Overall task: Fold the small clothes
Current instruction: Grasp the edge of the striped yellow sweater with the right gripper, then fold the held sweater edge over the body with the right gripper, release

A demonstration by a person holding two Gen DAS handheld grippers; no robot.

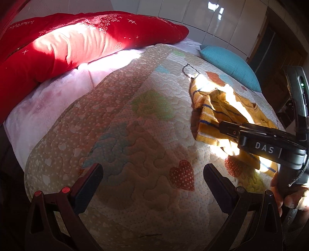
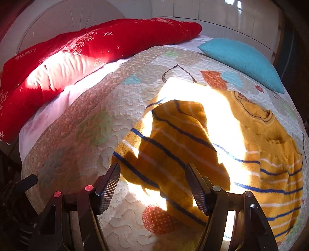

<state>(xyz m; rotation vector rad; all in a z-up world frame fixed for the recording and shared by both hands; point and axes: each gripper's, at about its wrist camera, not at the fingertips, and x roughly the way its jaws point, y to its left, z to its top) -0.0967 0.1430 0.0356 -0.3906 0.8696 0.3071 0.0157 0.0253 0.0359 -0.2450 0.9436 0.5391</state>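
Observation:
A small yellow sweater [image 2: 193,139] with blue and white stripes lies crumpled on the quilted bedspread [image 2: 87,125], partly in bright sunlight. My right gripper [image 2: 152,173] is open, hovering just above the sweater's near left part, with nothing between its fingers. In the left wrist view the sweater [image 1: 212,108] lies at the right, and the right gripper [image 1: 222,125] reaches over it from the right. My left gripper [image 1: 152,171] is open and empty over bare quilt [image 1: 135,135], left of the sweater.
A long red pillow [image 1: 77,42] lies along the far left of the bed; it also shows in the right wrist view [image 2: 87,50]. A teal cushion [image 1: 229,65] sits at the far right, also in the right wrist view [image 2: 243,59]. White wardrobe doors [image 1: 212,17] stand behind.

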